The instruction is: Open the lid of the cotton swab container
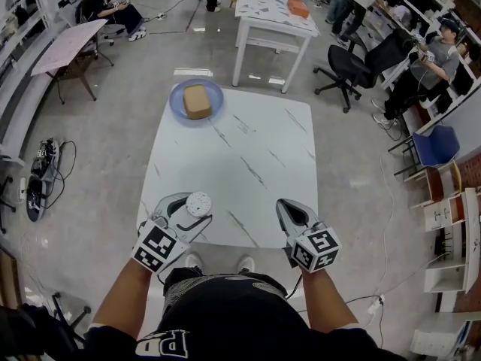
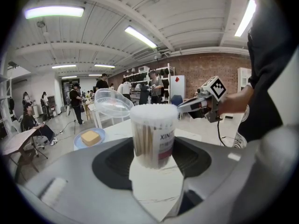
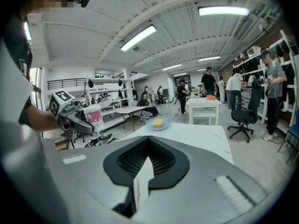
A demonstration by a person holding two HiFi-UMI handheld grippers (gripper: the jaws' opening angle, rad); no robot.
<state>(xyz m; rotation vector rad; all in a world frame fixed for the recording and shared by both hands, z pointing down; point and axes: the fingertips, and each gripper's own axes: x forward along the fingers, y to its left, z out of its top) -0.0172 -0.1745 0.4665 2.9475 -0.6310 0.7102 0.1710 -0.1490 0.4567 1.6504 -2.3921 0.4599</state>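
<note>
While left gripper [image 2: 152, 158] holds one swab container [image 2: 152, 133], lid [image 2: 113, 102] open.

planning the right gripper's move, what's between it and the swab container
Only bare table lies between the right gripper and the swab container; the head view shows this.

"XIN", cut off, on the cotton swab container [image 2: 152, 134]
</note>
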